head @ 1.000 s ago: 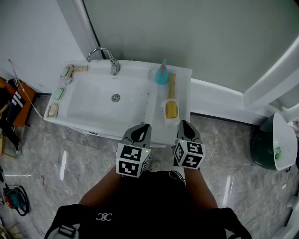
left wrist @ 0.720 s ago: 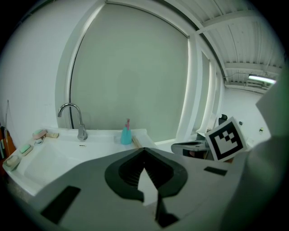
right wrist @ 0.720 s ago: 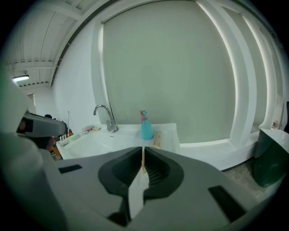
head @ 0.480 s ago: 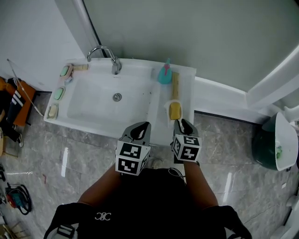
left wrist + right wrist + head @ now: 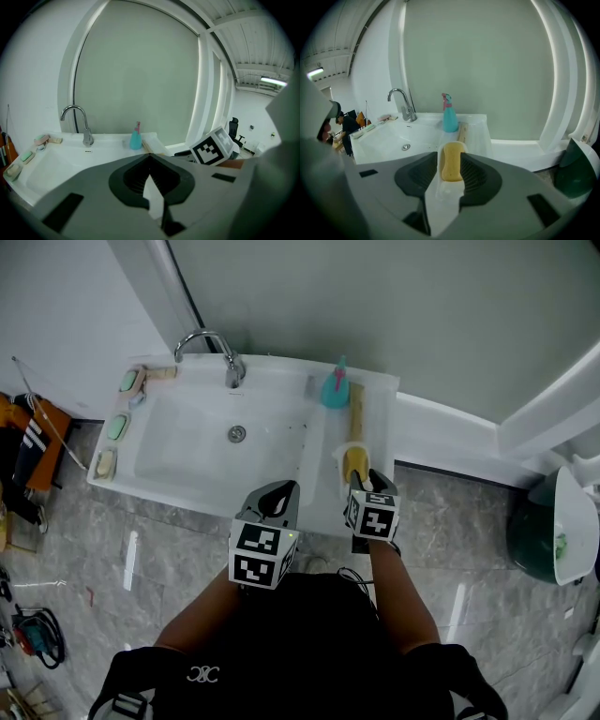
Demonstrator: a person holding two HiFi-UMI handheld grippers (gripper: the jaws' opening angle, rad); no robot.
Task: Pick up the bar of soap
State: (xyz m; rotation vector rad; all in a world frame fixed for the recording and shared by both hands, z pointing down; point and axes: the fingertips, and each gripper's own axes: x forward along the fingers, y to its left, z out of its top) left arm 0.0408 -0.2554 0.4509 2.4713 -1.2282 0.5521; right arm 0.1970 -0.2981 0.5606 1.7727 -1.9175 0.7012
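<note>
The yellow bar of soap (image 5: 353, 462) lies in a white dish (image 5: 339, 454) on the right ledge of the white sink (image 5: 192, 470). My right gripper (image 5: 364, 478) hovers just short of the dish, and its jaws are opening. In the right gripper view the soap (image 5: 451, 165) shows in the gap of that gripper (image 5: 450, 154), ahead of the pads and untouched. My left gripper (image 5: 283, 487) hangs at the sink's front edge, left of the soap. Its jaws (image 5: 150, 157) meet at the tips with nothing held.
A teal spray bottle (image 5: 334, 390) and a wooden brush (image 5: 357, 407) stand behind the dish. The faucet (image 5: 214, 345) is at the back of the basin. Other soap dishes (image 5: 118, 427) line the left rim. A dark green bin (image 5: 530, 540) stands on the floor at the right.
My right gripper has moved forward to the soap dish and its jaws have parted. The left gripper has barely shifted.
</note>
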